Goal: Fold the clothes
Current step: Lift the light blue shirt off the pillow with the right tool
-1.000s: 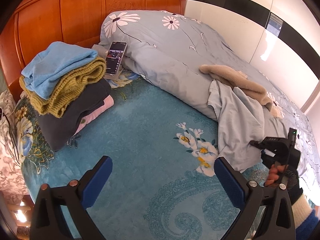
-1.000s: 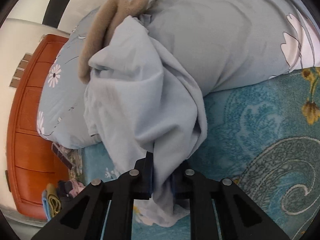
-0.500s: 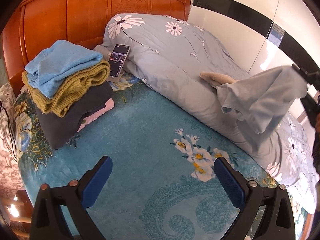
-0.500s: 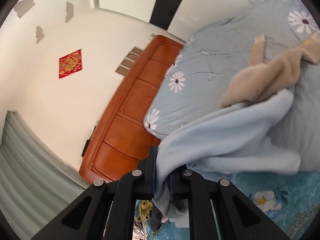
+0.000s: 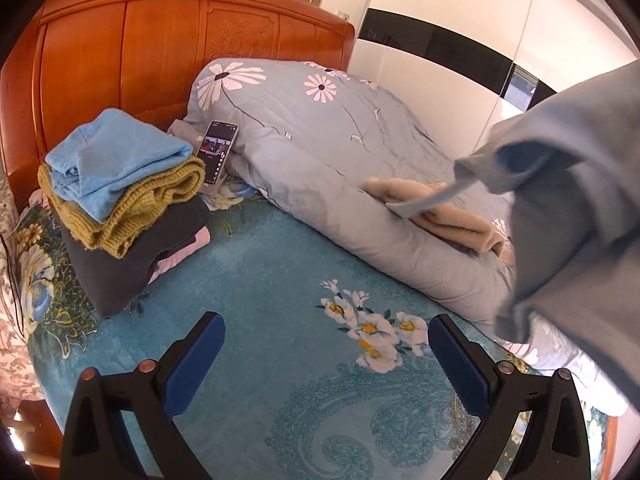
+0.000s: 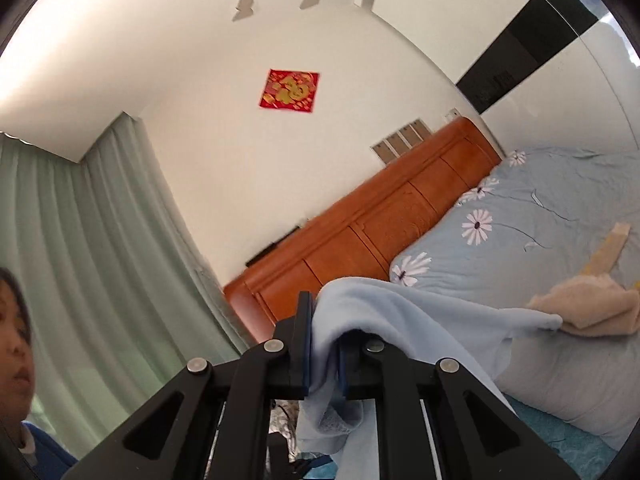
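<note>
My right gripper (image 6: 325,350) is shut on a pale blue-grey garment (image 6: 424,320) and holds it up in the air. The same garment (image 5: 572,200) hangs at the right of the left wrist view, above the bed. My left gripper (image 5: 326,356) is open and empty, low over the teal floral bedspread (image 5: 256,280). A beige garment (image 5: 436,208) lies on the rolled grey-blue duvet (image 5: 328,152); it also shows in the right wrist view (image 6: 592,308). A stack of folded clothes (image 5: 120,196) sits at the left by the headboard.
A phone (image 5: 217,152) leans against the duvet next to the stack. The orange wooden headboard (image 5: 160,40) runs along the back. White wardrobe doors (image 5: 460,12) stand at the right. A green curtain (image 6: 100,260) and a person's face (image 6: 12,344) are at the left.
My right gripper has lifted the blue-grey garment higher off the duvet and swung it closer to the left gripper. The beige garment stays on the duvet. The left gripper has barely moved.
</note>
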The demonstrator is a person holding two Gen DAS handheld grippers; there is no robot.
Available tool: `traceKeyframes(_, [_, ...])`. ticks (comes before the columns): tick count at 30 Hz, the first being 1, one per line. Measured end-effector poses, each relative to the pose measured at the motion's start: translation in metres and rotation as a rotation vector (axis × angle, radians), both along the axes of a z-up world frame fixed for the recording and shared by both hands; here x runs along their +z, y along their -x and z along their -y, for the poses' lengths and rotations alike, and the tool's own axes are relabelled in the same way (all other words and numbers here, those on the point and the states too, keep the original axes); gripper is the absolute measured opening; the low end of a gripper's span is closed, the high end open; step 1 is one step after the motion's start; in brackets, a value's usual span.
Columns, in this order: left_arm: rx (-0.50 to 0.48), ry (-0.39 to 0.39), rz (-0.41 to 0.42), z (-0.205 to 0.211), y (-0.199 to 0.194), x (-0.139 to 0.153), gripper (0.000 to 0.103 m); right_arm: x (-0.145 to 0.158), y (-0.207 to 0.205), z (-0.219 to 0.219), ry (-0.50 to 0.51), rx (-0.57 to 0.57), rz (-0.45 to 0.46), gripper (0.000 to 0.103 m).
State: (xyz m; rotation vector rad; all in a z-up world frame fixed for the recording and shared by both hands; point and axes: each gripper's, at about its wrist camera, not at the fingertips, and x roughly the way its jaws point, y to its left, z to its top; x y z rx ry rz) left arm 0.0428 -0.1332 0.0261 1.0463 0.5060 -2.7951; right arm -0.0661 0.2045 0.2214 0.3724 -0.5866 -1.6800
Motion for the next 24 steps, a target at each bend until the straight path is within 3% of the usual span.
traceKeyframes(3, [-0.019,0.005,0.009,-0.003,0.0,-0.003,0.103,0.017,-0.031,-0.029,0.027,-0.042,-0.088,0.01])
traceKeyframes(6, [-0.026,0.022,0.029,-0.011,0.002,-0.008,0.103,0.003,-0.034,-0.046,-0.074,-0.153,-0.05,0.01])
traceKeyframes(9, [-0.025,0.058,0.107,-0.022,0.008,-0.02,0.103,-0.055,-0.009,-0.058,-0.282,-0.312,0.116,0.01])
traceKeyframes(11, [-0.036,0.059,0.192,-0.029,0.016,-0.036,0.103,-0.111,0.016,-0.07,-0.428,-0.417,0.267,0.01])
traceKeyframes(15, [-0.073,0.038,0.306,-0.043,0.027,-0.059,0.103,-0.228,0.056,-0.108,-0.574,-0.58,0.566,0.01])
traceKeyframes(19, [-0.13,-0.031,0.207,-0.058,0.028,-0.048,0.103,-0.308,0.074,-0.164,-0.635,-0.74,0.808,0.011])
traceKeyframes(21, [-0.167,-0.088,0.149,-0.066,0.032,-0.042,0.103,-0.325,0.073,-0.186,-0.699,-0.794,0.856,0.013])
traceKeyframes(24, [-0.201,-0.165,0.129,-0.079,0.043,-0.044,0.103,-0.333,0.066,-0.205,-0.746,-0.779,0.863,0.022])
